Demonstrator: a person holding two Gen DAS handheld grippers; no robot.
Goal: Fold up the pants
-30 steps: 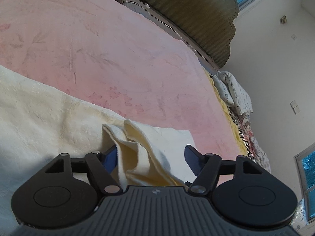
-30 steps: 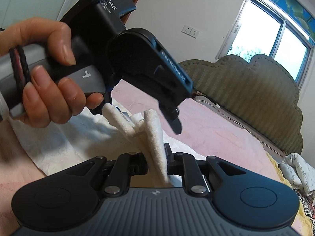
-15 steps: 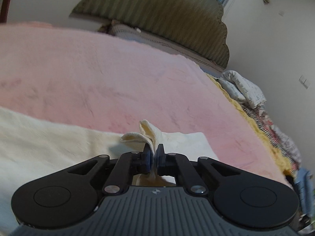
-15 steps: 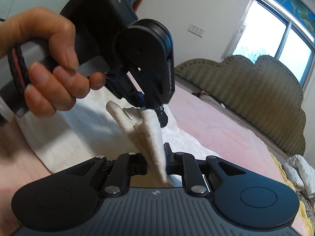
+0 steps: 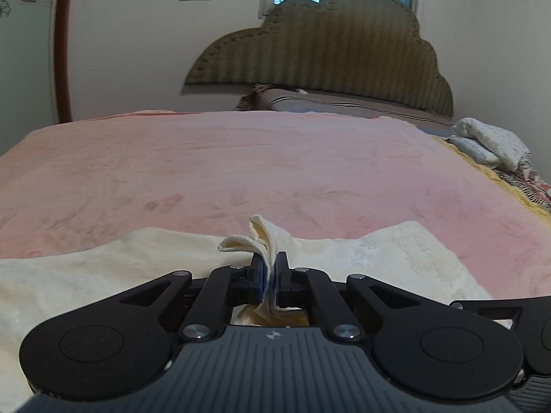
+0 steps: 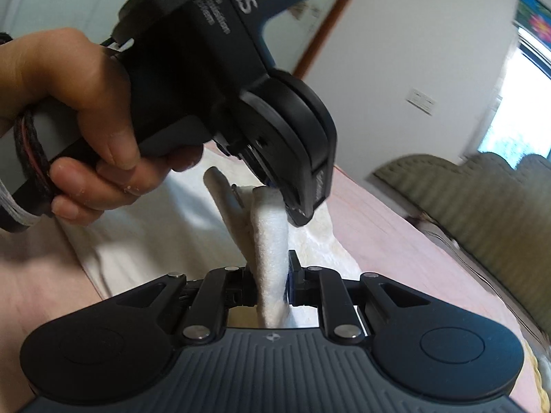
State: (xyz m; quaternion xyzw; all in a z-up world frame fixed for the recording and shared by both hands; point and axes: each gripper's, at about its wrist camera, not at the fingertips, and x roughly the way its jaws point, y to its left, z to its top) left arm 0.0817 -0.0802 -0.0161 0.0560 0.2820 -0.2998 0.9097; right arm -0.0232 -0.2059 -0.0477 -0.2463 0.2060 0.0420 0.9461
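Your bed, under a pink fleece blanket, fills the middle of the left wrist view, with an olive scalloped upholstered headboard at top centre. The cream textured fabric pants lie across the lower frame on the blanket. Your left hand-held gripper is clenched on a raised fold of the pants. In the right wrist view, your right hand-held gripper is clamped on a thick rolled edge of them, low centre. Your left hand sits upper left.

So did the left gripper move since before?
Yes. The left gripper, shut on the pants, swung to face the headboard, which sat off to the upper right before and is now straight ahead.
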